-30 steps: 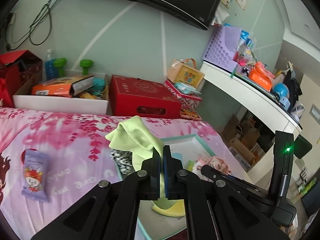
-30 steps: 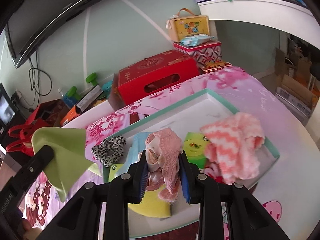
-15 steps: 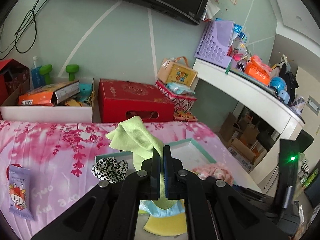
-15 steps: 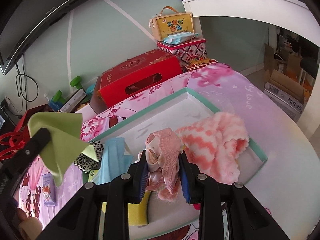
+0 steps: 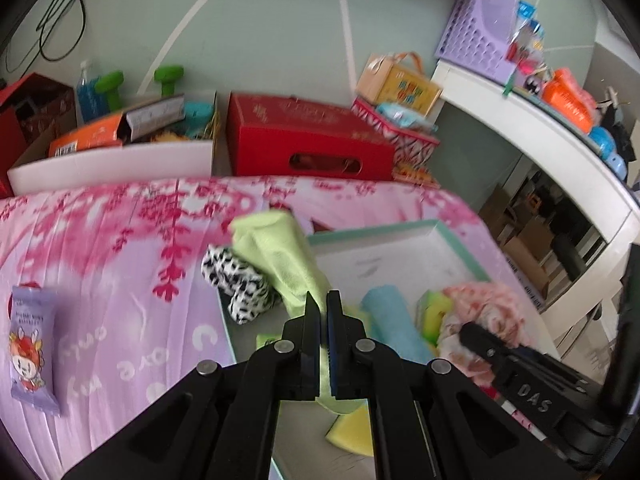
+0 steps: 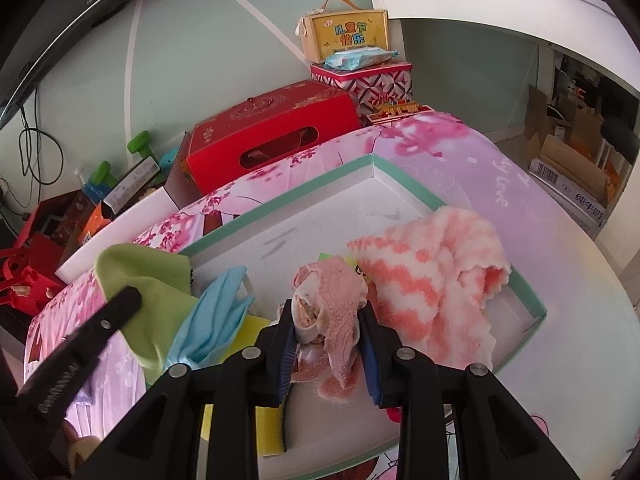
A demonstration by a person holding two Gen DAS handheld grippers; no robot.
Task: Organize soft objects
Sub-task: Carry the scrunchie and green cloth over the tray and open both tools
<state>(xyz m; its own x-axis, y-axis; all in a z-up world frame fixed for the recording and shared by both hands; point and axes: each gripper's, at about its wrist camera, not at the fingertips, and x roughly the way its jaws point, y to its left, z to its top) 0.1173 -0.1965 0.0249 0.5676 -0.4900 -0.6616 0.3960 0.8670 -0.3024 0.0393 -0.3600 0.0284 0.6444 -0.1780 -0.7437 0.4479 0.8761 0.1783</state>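
Green cloth (image 5: pixel 280 256): microfibre, pinched by one edge in the left gripper (image 5: pixel 323 312), jaws nearly touching; it hangs over the tray's 9 o'clock rim, probably so it drops inside when let go.
Pink lace bundle (image 6: pixel 332 308): clamped in the right gripper (image 6: pixel 329 344), jaws narrowed around it, held above the tray's 6 o'clock half, likely next to be laid down.
Tray (image 6: pixel 404 188): white with a teal rim, on the floral tablecloth (image 5: pixel 120 240); it seems the collecting place.
Already inside: striped pink towel (image 6: pixel 436 280) at 3 o'clock, blue cloth (image 6: pixel 212 320) and yellow sponge (image 5: pixel 352 432) near 7 o'clock, leopard scrunchie (image 5: pixel 240 284) at 9 o'clock.
Outside: purple snack packet (image 5: pixel 30 344), well apart at 9 o'clock; not a soft item, I judge.
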